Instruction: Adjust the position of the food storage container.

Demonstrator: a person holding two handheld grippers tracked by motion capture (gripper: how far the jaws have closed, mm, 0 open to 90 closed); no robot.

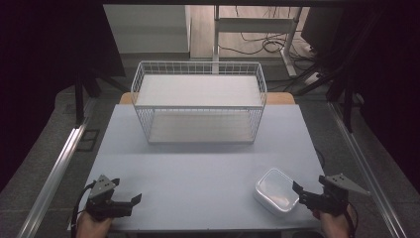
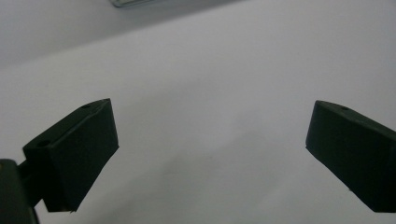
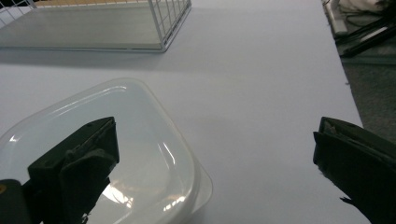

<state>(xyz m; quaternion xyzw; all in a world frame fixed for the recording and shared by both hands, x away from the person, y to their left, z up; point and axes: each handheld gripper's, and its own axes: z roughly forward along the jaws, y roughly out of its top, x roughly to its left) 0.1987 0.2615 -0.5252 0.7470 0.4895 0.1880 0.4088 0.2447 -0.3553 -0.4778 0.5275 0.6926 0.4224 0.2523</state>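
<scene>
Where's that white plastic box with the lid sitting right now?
The white lidded container sits on the table at its near right corner in the high view, just left of the right gripper, far in front of the wire basket.

Left gripper (image 1: 132,200): jaws spread wide, held low, pointing right.
Left hand (image 1: 92,224): grips it from below.
Right gripper (image 1: 297,190): jaws spread wide, pointing left.
Right hand (image 1: 335,223): grips it from below.
</scene>
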